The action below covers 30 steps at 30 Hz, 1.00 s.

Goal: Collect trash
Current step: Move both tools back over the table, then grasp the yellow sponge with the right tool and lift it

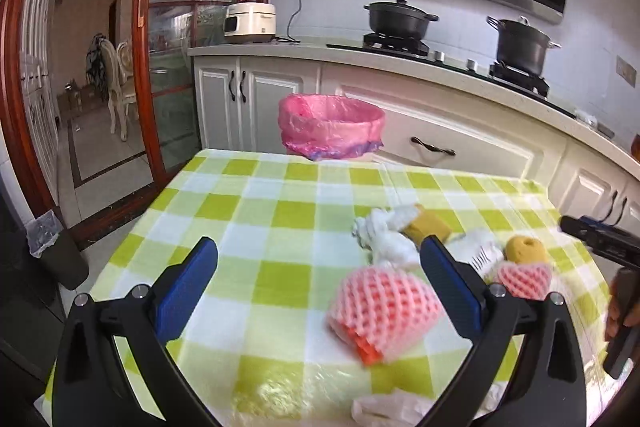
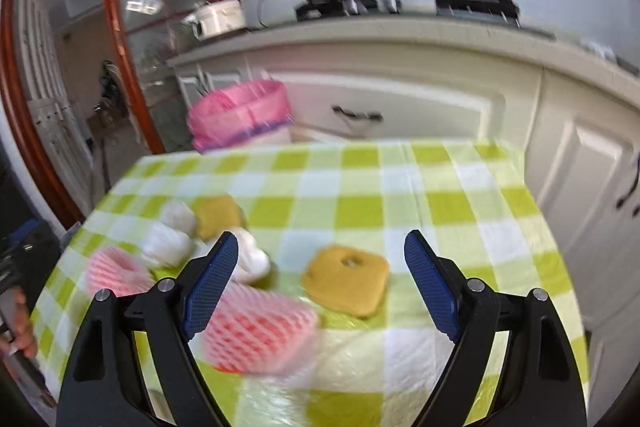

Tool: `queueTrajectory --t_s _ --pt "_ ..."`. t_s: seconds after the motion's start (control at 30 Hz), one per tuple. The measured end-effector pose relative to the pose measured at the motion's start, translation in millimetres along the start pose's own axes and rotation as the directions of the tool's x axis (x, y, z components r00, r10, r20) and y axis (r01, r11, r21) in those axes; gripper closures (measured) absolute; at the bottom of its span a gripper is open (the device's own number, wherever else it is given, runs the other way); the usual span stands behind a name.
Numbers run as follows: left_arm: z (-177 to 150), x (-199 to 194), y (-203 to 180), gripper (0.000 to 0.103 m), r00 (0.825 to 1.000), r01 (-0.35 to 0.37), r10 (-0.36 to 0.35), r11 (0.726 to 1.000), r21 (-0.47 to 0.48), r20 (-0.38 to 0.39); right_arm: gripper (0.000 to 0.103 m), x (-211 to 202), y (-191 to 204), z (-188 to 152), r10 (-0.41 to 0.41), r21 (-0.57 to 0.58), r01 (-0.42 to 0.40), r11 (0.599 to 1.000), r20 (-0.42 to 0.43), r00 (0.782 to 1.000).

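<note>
Pink foam netting (image 1: 382,301) lay nearest on the checked tablecloth (image 1: 248,203), just ahead of the left gripper (image 1: 318,269), toward its right finger; both grippers stood wide apart, empty. The right gripper (image 2: 320,267) faced a yellow sponge (image 2: 346,281). Farther off, beyond the table's far edge, waited the pink-lined bin (image 1: 332,131).

We see the right wrist view smeared by blur, and the table (image 1: 280,211) hides the pink bin's (image 1: 331,126) lower half.
</note>
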State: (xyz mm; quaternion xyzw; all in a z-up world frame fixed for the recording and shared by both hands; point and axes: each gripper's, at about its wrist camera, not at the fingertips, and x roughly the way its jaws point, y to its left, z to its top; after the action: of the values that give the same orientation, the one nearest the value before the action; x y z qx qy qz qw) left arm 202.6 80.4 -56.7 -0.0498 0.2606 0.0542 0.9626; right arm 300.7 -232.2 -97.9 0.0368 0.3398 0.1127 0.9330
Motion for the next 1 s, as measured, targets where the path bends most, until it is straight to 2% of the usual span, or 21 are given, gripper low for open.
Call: queueTrajectory --t_s 0.17,0.33,0.5,0.7,0.73,0.77,0.93,1.0 --pt "-3 2 -13 0.005 1.0 0.018 -0.018 1.0 0.016 -0.012 0.023 36 -25 -8 -0.032 0.097 0.039 0.994 -0.069 0.997" --pt "-3 8 -31 0.005 0.999 0.037 -0.036 0.997 0.062 -0.023 0.023 61 -27 -8 -0.051 0.086 0.062 0.994 -0.121 0.991" --pt "1 12 -48 0.005 0.997 0.072 -0.07 0.994 0.081 -0.026 0.023 74 -20 -16 -0.033 0.062 0.043 0.997 -0.159 0.987" --pt "9 23 -72 0.005 0.992 0.127 -0.124 0.987 0.095 -0.039 0.022 82 -21 -20 0.005 0.093 0.013 0.996 -0.187 0.982" --pt "10 26 -77 0.005 0.99 0.134 -0.13 0.986 0.097 -0.046 0.028 82 -20 -20 0.015 0.086 0.001 0.996 -0.186 0.982" --pt "11 30 -82 0.005 0.99 0.138 -0.133 0.986 0.097 -0.052 0.043 80 -19 -20 0.038 0.083 -0.024 0.996 -0.177 0.983" --pt "13 46 -97 0.005 0.984 0.165 -0.157 0.983 0.083 -0.088 0.066 60 -19 -16 0.043 0.05 -0.038 0.998 -0.111 0.993" --pt "14 53 -104 0.005 0.981 0.174 -0.165 0.981 0.085 -0.102 0.068 48 -26 -15 0.047 0.063 -0.042 0.997 -0.08 0.996"
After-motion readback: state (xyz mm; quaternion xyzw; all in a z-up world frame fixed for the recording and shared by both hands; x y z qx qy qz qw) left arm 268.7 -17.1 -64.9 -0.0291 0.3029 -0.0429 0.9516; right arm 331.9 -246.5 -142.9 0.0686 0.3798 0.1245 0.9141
